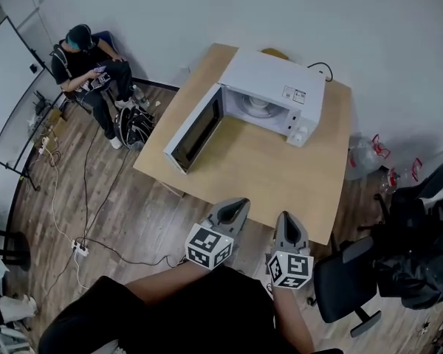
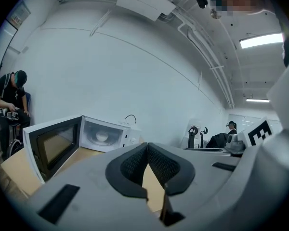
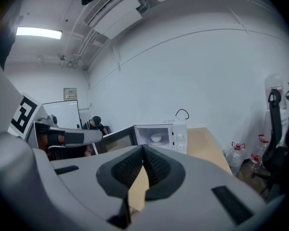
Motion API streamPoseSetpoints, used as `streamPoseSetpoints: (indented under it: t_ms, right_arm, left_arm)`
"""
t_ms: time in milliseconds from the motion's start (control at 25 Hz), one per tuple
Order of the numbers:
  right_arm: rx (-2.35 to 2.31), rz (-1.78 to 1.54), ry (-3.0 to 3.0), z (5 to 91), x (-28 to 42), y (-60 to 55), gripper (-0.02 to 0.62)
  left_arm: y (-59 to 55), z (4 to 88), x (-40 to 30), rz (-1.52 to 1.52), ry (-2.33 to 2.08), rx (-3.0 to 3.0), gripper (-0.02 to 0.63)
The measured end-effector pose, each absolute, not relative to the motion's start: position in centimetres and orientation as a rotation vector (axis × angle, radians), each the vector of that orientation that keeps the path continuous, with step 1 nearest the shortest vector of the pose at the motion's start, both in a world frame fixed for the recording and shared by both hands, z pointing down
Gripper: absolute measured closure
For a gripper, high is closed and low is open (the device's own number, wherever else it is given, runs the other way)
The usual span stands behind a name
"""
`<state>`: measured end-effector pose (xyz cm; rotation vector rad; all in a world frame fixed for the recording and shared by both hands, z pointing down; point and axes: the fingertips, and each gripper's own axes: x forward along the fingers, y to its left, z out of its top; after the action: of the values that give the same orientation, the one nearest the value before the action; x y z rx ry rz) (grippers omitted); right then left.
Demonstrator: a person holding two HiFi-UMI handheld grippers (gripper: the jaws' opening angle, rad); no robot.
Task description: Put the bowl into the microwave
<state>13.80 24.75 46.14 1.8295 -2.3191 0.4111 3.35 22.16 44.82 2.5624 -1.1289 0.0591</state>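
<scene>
Both grippers sit low in the head view, left gripper (image 1: pixel 235 205) and right gripper (image 1: pixel 289 220) each pinched together on nothing, while the white bowl (image 1: pixel 260 108) sits inside the open microwave (image 1: pixel 273 72) on the flat tan table (image 1: pixel 280 175), upper middle. Left gripper view shows the bowl (image 2: pixel 102 136) left of centre; it looks hard, smooth and breakable, so its rim seems the best place to pinch. Right gripper view shows a white wall (image 3: pixel 192 71) above and a person (image 3: pixel 95 124) at left.

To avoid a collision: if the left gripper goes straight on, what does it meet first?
From the left gripper, probably the microwave, at its control-panel end, across the table. It may instead slip just past that end to the wall; depth unclear.
</scene>
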Motion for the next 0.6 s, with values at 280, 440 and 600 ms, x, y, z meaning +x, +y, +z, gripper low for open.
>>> streamPoseSetpoints:
  t_ms: [280, 440, 600]
  right_arm:
    - [1.775, 0.164, -2.38, 43.1, 13.4, 30.2, 0.535]
    - [1.76, 0.176, -2.392, 43.1, 13.6, 32.7, 0.535]
    - [1.771, 0.169, -2.402, 42.9, 14.8, 34.1, 0.535]
  left_arm:
    - [28.0, 43.0, 4.3, 0.105, -1.256, 2.634, 0.594]
    - [30.8, 42.7, 3.6, 0.09, -1.334, 2.604, 0.594]
    - [31.9, 42.8, 3.8, 0.079, -1.358, 2.604, 0.594]
